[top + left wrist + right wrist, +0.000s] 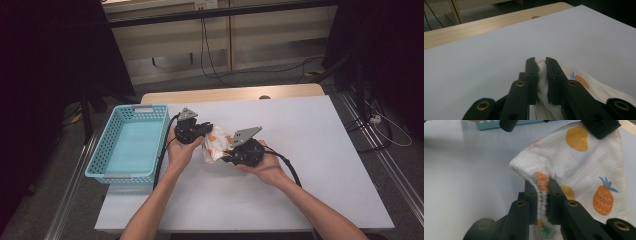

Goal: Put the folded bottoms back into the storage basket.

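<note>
Both forearms are reaching in, each tool, left tool (196,131) and right tool (243,148), clamping the fruit-print cloth (216,142) just right of the blue basket (129,145), above the table (320,150). Pickup looks done; putting it into the basket is probably remaining.

Black jaws, brass screws, grey plates, black cables

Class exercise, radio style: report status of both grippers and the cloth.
Left gripper and right gripper both clamped on fruit-print cloth. Cloth bunched between them. Blue basket left, clear.
</note>
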Demonstrator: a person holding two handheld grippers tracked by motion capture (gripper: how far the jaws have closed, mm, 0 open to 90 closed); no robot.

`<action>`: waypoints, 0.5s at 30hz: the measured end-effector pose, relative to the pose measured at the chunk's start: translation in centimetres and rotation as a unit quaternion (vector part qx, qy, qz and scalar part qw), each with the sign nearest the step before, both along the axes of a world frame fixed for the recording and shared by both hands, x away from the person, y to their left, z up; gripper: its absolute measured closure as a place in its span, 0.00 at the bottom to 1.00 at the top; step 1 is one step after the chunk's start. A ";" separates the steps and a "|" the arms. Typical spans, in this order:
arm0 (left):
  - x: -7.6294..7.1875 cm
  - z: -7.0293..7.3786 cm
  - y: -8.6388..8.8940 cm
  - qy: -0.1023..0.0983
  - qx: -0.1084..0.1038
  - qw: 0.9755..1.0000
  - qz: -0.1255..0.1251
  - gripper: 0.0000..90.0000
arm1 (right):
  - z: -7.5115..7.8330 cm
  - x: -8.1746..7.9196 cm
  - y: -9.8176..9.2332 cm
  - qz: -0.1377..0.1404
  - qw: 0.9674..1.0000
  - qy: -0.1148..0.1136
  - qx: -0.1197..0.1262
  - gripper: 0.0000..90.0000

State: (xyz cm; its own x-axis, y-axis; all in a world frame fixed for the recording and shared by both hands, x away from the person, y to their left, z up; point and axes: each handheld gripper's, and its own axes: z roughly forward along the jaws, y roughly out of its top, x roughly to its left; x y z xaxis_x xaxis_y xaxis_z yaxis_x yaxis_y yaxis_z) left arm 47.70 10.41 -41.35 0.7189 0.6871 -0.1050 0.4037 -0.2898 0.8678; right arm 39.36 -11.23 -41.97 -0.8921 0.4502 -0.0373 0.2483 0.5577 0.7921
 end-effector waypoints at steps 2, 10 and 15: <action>-0.1 0.2 0.0 0.001 0.002 1.000 0.001 0.90 | 0.0 0.0 0.1 0.001 1.000 -0.002 0.000 0.90; -0.1 1.0 0.7 -0.007 -0.006 1.000 0.004 0.90 | 0.9 0.0 0.7 0.004 1.000 -0.008 0.011 0.90; -0.1 1.7 1.2 -0.011 -0.012 1.000 0.006 0.90 | 1.4 0.0 1.3 0.008 1.000 -0.012 0.019 0.90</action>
